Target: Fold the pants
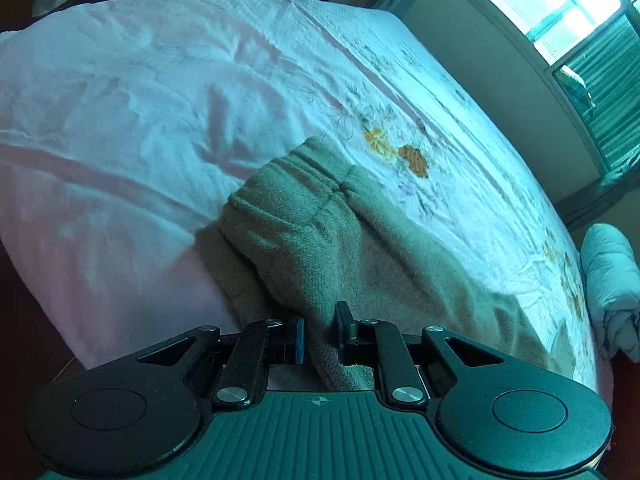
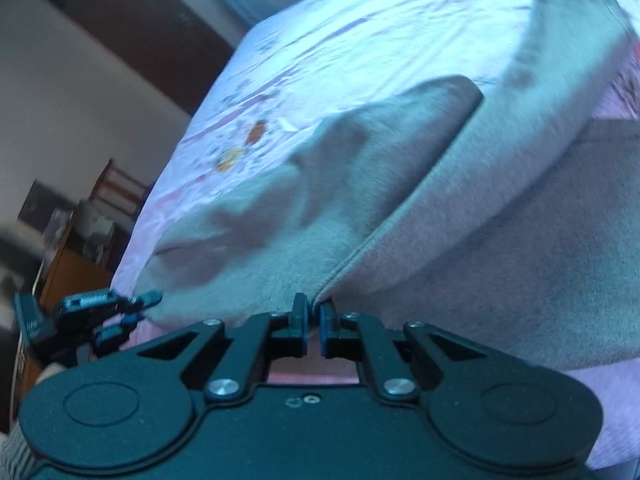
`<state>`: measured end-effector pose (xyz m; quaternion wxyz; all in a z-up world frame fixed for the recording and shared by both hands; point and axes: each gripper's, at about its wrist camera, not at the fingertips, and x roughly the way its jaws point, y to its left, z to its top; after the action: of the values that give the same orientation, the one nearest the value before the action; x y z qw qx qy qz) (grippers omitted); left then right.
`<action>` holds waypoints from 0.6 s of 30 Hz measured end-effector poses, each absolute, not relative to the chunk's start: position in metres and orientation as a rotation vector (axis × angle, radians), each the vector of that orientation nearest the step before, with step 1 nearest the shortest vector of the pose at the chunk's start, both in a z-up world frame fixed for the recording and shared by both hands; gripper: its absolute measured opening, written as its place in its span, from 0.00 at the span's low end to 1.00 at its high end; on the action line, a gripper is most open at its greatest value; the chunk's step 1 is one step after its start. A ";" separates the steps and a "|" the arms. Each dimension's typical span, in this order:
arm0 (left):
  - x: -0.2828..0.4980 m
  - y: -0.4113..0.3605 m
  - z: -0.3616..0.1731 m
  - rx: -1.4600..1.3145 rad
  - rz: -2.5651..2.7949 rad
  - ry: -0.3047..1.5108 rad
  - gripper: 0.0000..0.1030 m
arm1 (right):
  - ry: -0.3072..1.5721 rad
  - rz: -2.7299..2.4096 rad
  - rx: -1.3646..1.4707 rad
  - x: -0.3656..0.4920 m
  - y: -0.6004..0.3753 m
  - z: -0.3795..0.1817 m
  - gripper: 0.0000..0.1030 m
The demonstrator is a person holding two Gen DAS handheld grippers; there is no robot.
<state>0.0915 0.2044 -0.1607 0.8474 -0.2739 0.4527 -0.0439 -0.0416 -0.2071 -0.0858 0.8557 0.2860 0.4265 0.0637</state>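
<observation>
Grey fleece pants [image 1: 320, 236] lie on the bed, the ribbed waistband away from me in the left wrist view. My left gripper [image 1: 320, 334] is shut on a fold of the pants near their edge. In the right wrist view the pants [image 2: 460, 232] spread across the bed, one layer folded over another. My right gripper [image 2: 314, 320] is shut on the pants' seamed edge. The left gripper also shows in the right wrist view [image 2: 120, 312], at the far left, at the cloth's corner.
The bed has a pale pink and white sheet [image 1: 140, 100] with embroidered flowers [image 1: 400, 152]. A rolled white quilt [image 1: 608, 276] lies at the bed's right end. A window [image 1: 560, 12] is at the right. A wooden chair and desk [image 2: 92, 216] stand beyond the bed.
</observation>
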 end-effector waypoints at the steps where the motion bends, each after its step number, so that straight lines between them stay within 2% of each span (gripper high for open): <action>1: 0.091 0.205 -0.163 -0.573 -0.091 0.961 0.15 | 0.899 0.140 0.583 -0.042 -0.204 -0.086 0.00; 8: 0.087 0.200 -0.179 -0.539 -0.081 0.968 0.15 | 0.985 0.108 0.584 -0.038 -0.201 -0.113 0.00; 13: 0.082 0.206 -0.164 -0.530 -0.081 0.918 0.15 | 0.978 0.109 0.553 -0.036 -0.192 -0.111 0.00; 18: 0.082 0.209 -0.172 -0.543 -0.046 0.914 0.15 | 0.986 0.115 0.556 -0.038 -0.188 -0.116 0.00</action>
<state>0.0825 0.2090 -0.1721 0.8617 -0.2590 0.4357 -0.0219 -0.0377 -0.1884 -0.1158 0.8426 0.2634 0.4666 0.0545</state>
